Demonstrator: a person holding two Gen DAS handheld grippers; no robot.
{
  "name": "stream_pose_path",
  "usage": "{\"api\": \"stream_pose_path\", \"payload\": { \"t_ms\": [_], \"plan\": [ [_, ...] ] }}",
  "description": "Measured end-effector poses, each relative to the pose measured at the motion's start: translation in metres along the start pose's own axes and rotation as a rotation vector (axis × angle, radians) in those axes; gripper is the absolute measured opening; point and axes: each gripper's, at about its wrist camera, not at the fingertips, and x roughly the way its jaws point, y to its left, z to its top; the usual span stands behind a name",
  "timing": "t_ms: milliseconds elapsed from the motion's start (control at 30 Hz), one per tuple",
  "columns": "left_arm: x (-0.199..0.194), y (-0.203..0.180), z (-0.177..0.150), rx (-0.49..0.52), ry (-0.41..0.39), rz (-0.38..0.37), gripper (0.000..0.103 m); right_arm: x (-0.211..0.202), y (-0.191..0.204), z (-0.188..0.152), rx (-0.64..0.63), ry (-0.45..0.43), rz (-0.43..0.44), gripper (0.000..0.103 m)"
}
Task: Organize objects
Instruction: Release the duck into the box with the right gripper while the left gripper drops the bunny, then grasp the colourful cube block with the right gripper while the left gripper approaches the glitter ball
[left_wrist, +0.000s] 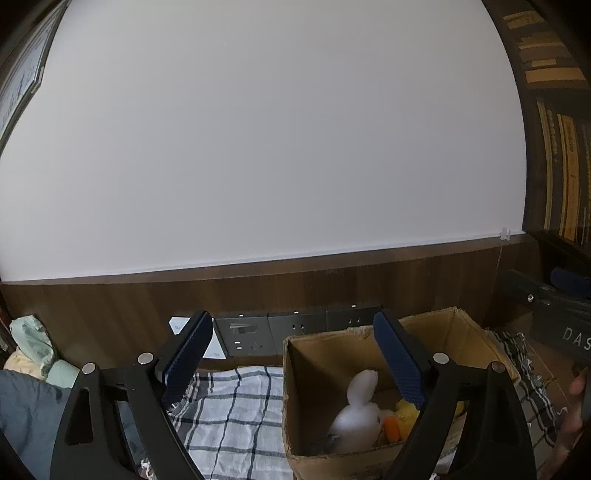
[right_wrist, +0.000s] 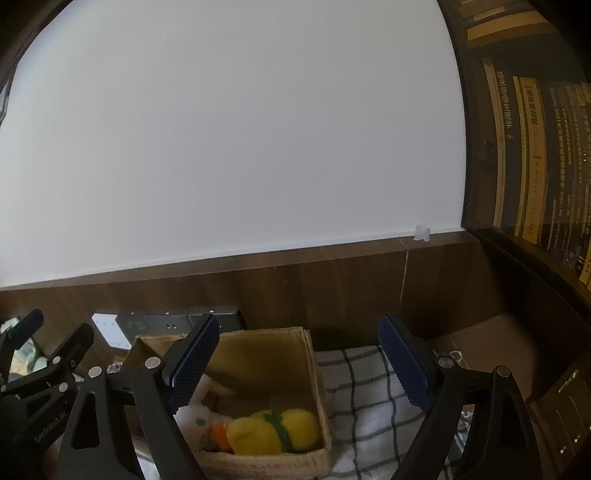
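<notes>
Left wrist view looks over the left gripper (left_wrist: 295, 354), whose blue-padded fingers (left_wrist: 188, 354) stand wide apart with nothing between them. Its right finger hangs above an open cardboard box (left_wrist: 303, 387) that sits on a white cloth with dark checks (left_wrist: 229, 413). Inside the box lie a white plush rabbit (left_wrist: 360, 410), an orange piece (left_wrist: 391, 428) and a yellow plush toy (left_wrist: 406, 415), all touching one another at the bottom. Behind the box, a row of dark wall sockets (left_wrist: 273, 334) is set in a wooden panel under a white wall. At the far right edge the other gripper's black body shows.

From the right wrist view, the right gripper (right_wrist: 303, 362) is likewise spread open and holds nothing. The same cardboard box (right_wrist: 317, 391) lies below and between its fingers, with the yellow plush toy (right_wrist: 273, 432) filling its near right corner beside the white plush rabbit (right_wrist: 195, 410). A bookshelf (right_wrist: 528, 155) stands at the right.
</notes>
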Motion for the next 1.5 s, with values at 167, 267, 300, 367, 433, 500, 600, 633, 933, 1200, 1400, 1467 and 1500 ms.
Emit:
{"api": "stream_pose_path", "payload": {
  "t_ms": [167, 267, 300, 367, 433, 500, 600, 633, 933, 1200, 1400, 1467, 1500],
  "plan": [
    [-0.015, 0.008, -0.004, -0.007, 0.002, 0.018, 0.09, -0.013, 0.0, -0.004, 0.001, -0.006, 0.001, 0.088],
    [-0.022, 0.006, -0.007, -0.006, 0.005, 0.026, 0.09, -0.02, 0.0, -0.007, 0.0, -0.009, 0.003, 0.088],
    [-0.023, 0.005, -0.008, -0.005, 0.005, 0.028, 0.09, -0.022, 0.0, -0.008, -0.002, -0.008, 0.003, 0.088],
    [-0.028, 0.005, -0.012, -0.007, 0.009, 0.031, 0.09, -0.027, 0.001, -0.013, -0.006, -0.004, 0.003, 0.088],
    [-0.036, 0.006, -0.017, -0.01, 0.014, 0.03, 0.09, -0.032, 0.001, -0.018, -0.009, -0.001, 0.003, 0.088],
    [-0.039, 0.005, -0.022, -0.015, 0.021, 0.032, 0.09, -0.037, 0.001, -0.023, -0.013, 0.001, 0.0, 0.088],
    [-0.046, 0.005, -0.032, -0.022, 0.044, 0.034, 0.09, -0.044, 0.001, -0.032, -0.015, 0.009, -0.001, 0.088],
    [-0.048, 0.005, -0.034, -0.023, 0.049, 0.032, 0.09, -0.046, 0.0, -0.035, -0.013, 0.011, 0.002, 0.088],
    [-0.071, -0.001, -0.057, -0.023, 0.081, 0.021, 0.09, -0.063, -0.006, -0.062, -0.004, 0.053, 0.017, 0.088],
    [-0.087, -0.003, -0.073, -0.021, 0.096, 0.03, 0.09, -0.071, -0.01, -0.085, 0.003, 0.088, 0.035, 0.088],
    [-0.091, -0.002, -0.087, -0.017, 0.117, 0.043, 0.091, -0.069, -0.007, -0.102, -0.01, 0.123, 0.044, 0.088],
    [-0.092, 0.001, -0.094, -0.022, 0.123, 0.06, 0.092, -0.067, -0.005, -0.109, -0.015, 0.133, 0.044, 0.088],
    [-0.092, 0.001, -0.097, -0.023, 0.127, 0.064, 0.092, -0.066, -0.004, -0.112, -0.017, 0.141, 0.045, 0.088]
  ]
}}
